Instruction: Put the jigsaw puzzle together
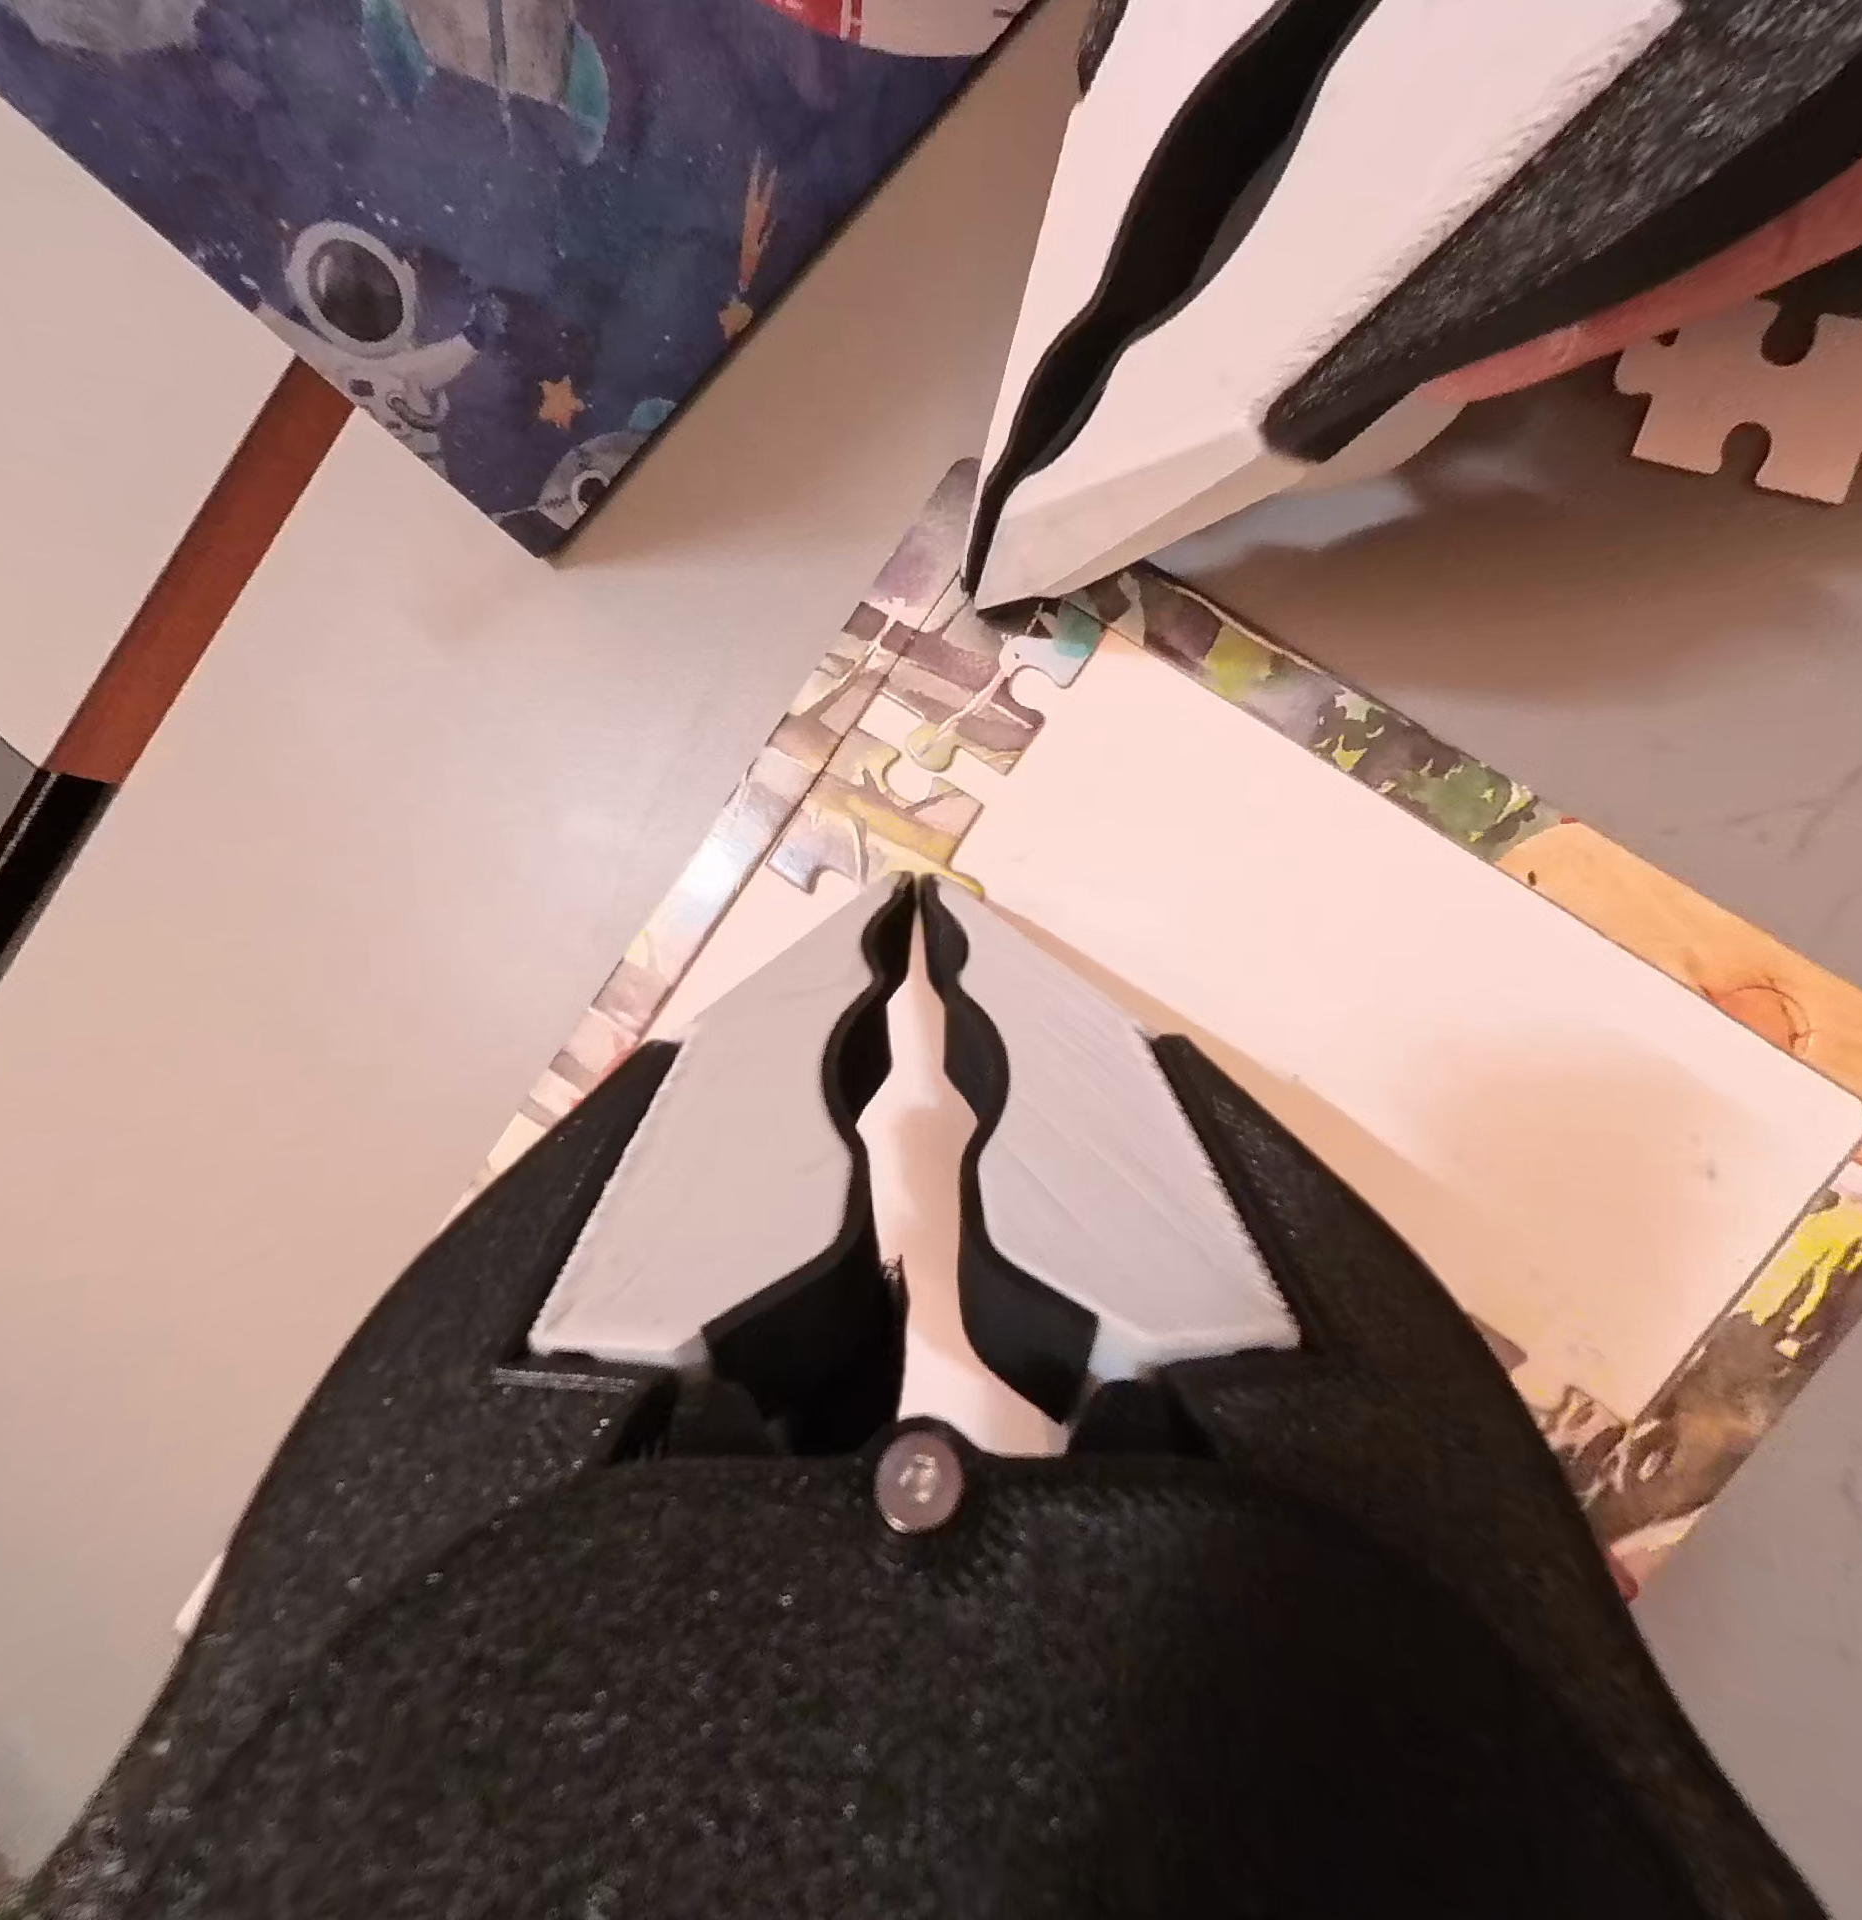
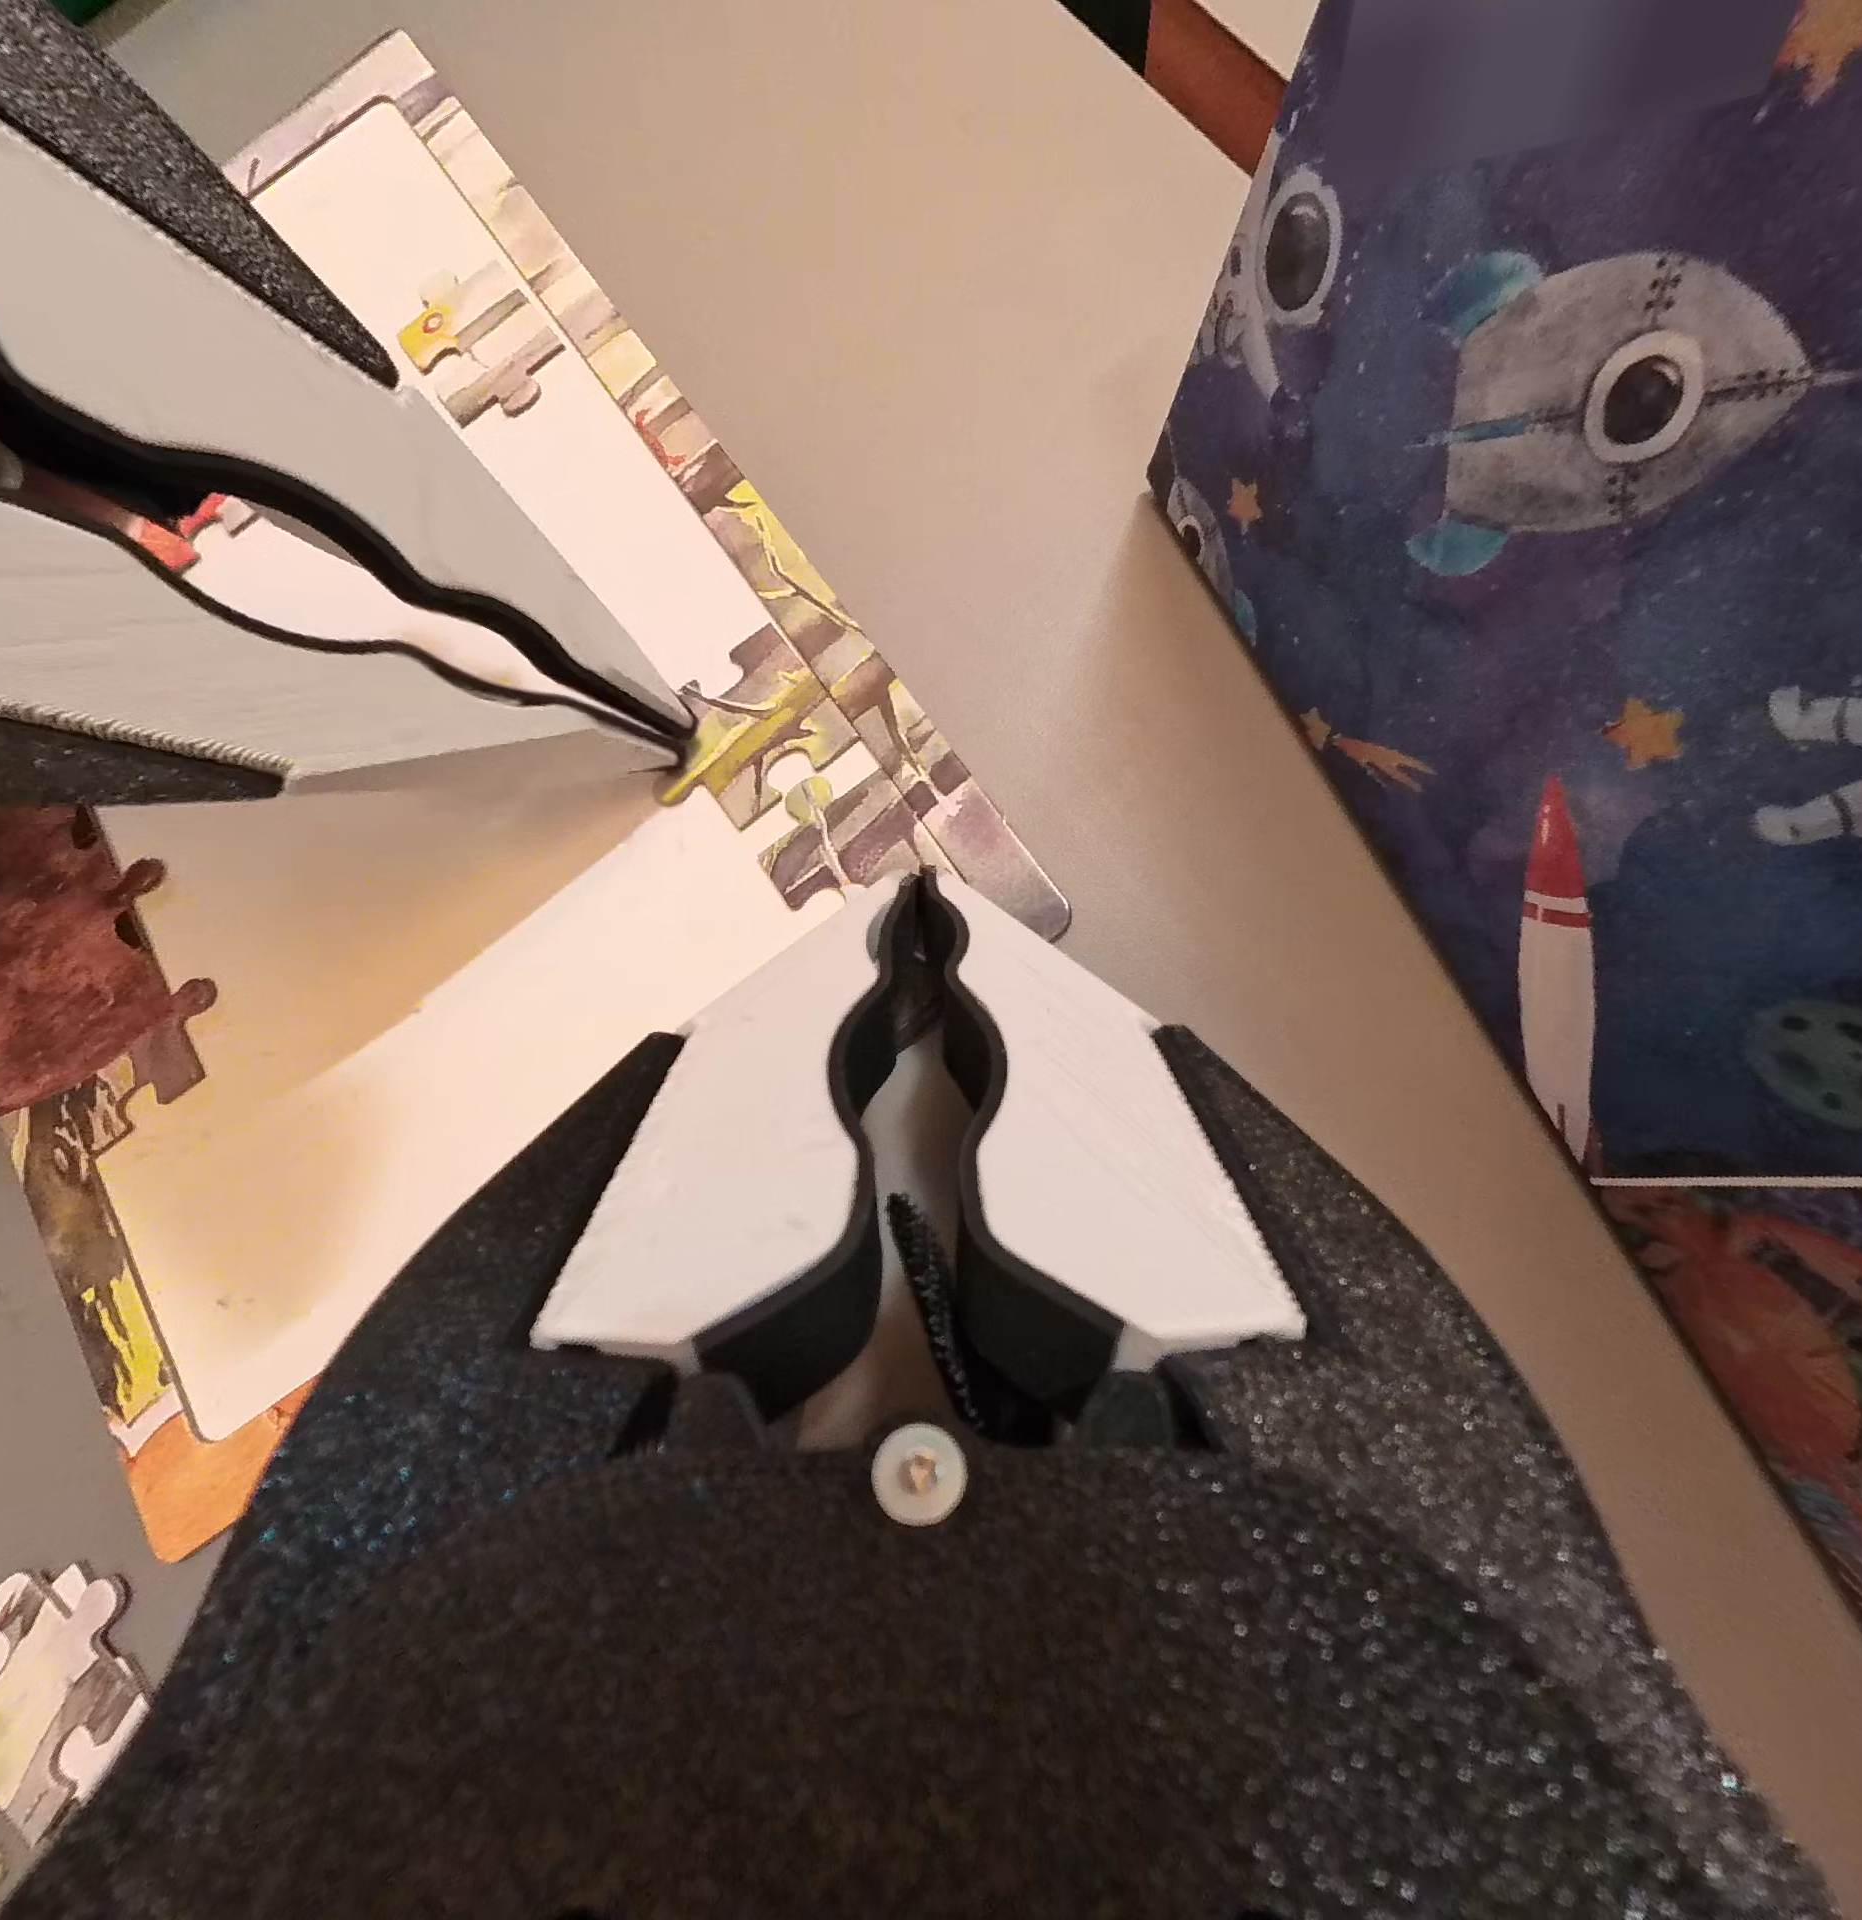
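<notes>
We find both tongs pressing down on a short run of joined puzzle pieces (image 1: 911,748) seated along one border of the puzzle tray (image 1: 1426,997); we judge the step in hand to be seating these pieces flush into the frame. The left tongs (image 1: 914,883) are clenched, tips together, holding nothing, and bear on the end of the run nearer the tray's middle. The right tongs (image 2: 922,883) are likewise clenched and empty, their tips touching the run at the tray's corner. Each pair also shows in the other's view, at the opposite end of the run.

Most of the tray floor is bare white. A brown cluster of pieces (image 2: 65,966) sits at another border of the tray. Loose pieces (image 1: 1737,416) lie on the tabletop (image 1: 387,935) just outside the tray, pale side up. A space-themed box (image 2: 1581,623) stands on the tabletop near the tray's corner.

We judge the task to be at an early stage. The next move calls for lifting one pair of tongs clear, releasing it, and fetching a loose piece.
</notes>
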`<state>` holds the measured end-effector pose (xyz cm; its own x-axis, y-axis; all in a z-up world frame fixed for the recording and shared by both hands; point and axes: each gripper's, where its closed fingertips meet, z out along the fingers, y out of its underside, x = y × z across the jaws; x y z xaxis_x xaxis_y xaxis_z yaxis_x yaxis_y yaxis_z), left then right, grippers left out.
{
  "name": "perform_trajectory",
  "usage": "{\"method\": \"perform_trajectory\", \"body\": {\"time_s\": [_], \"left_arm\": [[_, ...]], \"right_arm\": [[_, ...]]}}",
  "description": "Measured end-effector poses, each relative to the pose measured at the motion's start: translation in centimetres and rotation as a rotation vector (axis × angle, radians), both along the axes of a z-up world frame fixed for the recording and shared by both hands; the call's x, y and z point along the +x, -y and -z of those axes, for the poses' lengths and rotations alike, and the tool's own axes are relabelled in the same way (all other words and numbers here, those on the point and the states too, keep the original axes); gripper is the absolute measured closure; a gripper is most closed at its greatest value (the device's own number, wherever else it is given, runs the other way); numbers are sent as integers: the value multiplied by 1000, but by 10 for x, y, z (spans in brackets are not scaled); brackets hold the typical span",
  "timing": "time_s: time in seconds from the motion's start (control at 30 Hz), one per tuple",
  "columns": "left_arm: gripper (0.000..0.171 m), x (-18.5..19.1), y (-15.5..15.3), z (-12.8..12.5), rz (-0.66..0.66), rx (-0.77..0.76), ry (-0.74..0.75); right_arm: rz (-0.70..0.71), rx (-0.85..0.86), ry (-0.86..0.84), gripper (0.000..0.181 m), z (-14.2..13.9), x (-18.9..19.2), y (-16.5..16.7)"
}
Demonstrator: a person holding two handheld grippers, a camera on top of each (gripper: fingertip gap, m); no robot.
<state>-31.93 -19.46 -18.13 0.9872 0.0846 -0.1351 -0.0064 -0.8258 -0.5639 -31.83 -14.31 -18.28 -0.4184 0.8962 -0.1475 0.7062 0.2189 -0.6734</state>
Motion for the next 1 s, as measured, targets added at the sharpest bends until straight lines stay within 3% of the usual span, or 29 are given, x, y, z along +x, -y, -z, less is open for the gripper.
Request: {"method": "perform_trajectory", "body": {"time_s": [0.2,0.4,0.63,0.8,1.0], "left_arm": [[167,-16,8,-6,-77,7,3],[171,-29,12,1,-141,28,38],[171,-27,6,3,-157,69,102],[171,-27,6,3,-154,71,99],[171,-27,8,3,-156,59,98]], "right_arm": [[-8,26,3,181,-1,0,1],[-84,92,-72,181,-6,-8,29],[18,212,-115,181,-1,-24,20],[43,53,-46,172,0,-21,24],[51,-1,-61,172,-12,-19,19]]}}
